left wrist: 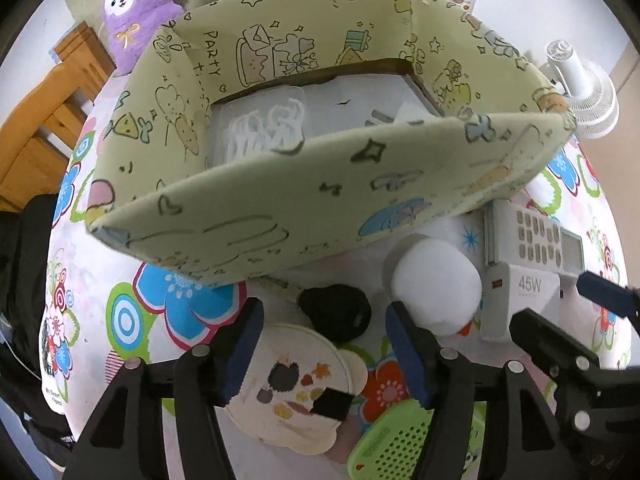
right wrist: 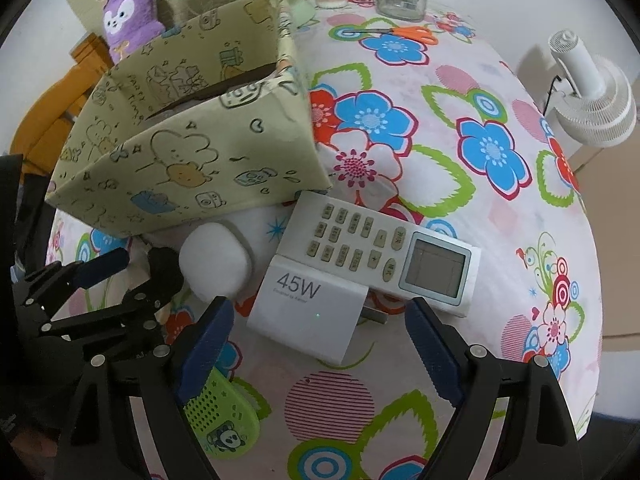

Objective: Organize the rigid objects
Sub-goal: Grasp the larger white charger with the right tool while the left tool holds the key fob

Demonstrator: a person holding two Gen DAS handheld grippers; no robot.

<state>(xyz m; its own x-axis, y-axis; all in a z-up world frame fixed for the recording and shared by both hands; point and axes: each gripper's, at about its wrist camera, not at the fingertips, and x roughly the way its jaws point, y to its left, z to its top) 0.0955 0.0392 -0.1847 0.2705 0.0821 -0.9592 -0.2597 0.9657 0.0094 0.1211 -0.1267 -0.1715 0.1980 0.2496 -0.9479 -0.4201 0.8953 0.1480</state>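
beside box [right wrist: 192,184]: one remote [right wrist: 380,256], one charger [right wrist: 308,316]

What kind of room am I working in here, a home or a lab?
Most likely a home, at a table. It has a flowered tablecloth, a purple plush toy behind the patterned box, and a white fan to one side. Household clutter lies about, such as a remote control.

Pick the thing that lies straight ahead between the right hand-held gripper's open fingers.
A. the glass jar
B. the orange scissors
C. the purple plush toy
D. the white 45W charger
D: in the right wrist view the 45W charger sits on the tablecloth between the right hand-held gripper's spread fingers, untouched, with the remote just beyond it.
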